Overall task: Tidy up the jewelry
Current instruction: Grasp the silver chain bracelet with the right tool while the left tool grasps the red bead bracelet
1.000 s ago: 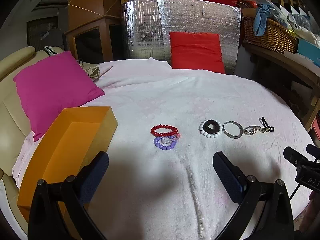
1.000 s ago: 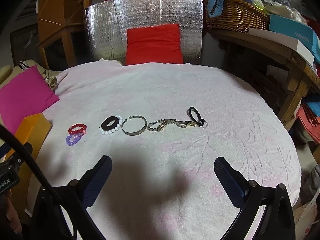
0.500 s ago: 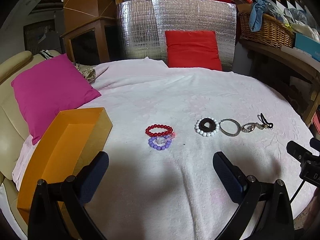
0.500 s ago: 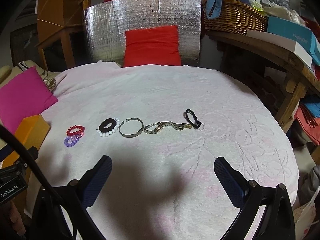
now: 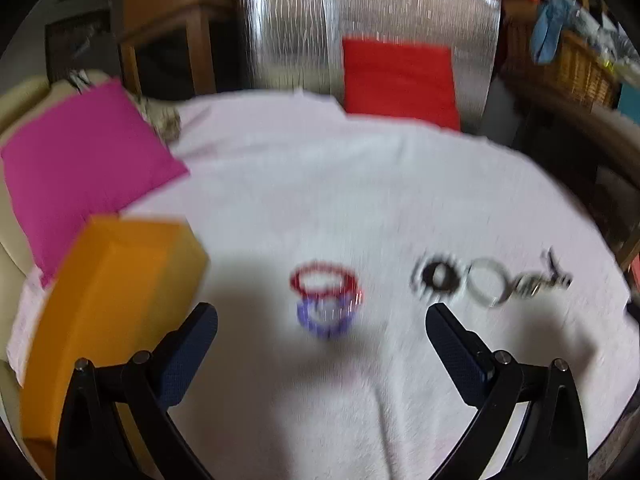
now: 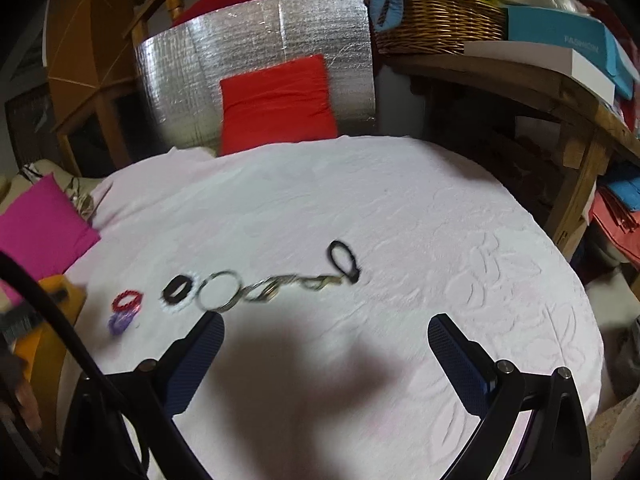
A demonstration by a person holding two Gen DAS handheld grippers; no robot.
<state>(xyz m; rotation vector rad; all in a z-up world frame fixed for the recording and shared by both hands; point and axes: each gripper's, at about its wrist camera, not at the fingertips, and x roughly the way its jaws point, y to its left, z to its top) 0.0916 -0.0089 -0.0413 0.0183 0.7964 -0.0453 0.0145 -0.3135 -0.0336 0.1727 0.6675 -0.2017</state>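
Two grippers, both with jaws spread wide and holding nothing: left gripper [image 5: 322,330] low over the white cloth [image 5: 360,184], right gripper [image 6: 326,338] likewise above the cloth.

Six pieces of jewelry laid in a rough row on the cloth, all blurred. One red bead bracelet [image 5: 323,278], touching one purple bead bracelet [image 5: 326,316] just in front of it; both sit between the left gripper's fingers in its view. Further right, one black-and-white bead bracelet [image 5: 436,276], one silver bangle [image 5: 486,282] just beside it, one metal watch [image 6: 292,284], then one black loop [image 6: 344,260] at the row's far right end.

One orange box [image 5: 108,300], open on top, at the cloth's left edge, well apart from the row. One pink cushion [image 5: 80,164] behind the box, one red cushion [image 5: 398,78] at the cloth's far side against a silver foil panel [image 5: 372,12]. One wicker basket [image 6: 436,16] on a wooden shelf.

Compared with half a second ago: red and purple bracelets larger and closer in the left view, now framed between its fingers; both views more blurred; right view tilted, the row slanting up to the right. Jewelry itself unmoved, jaws as wide as before.
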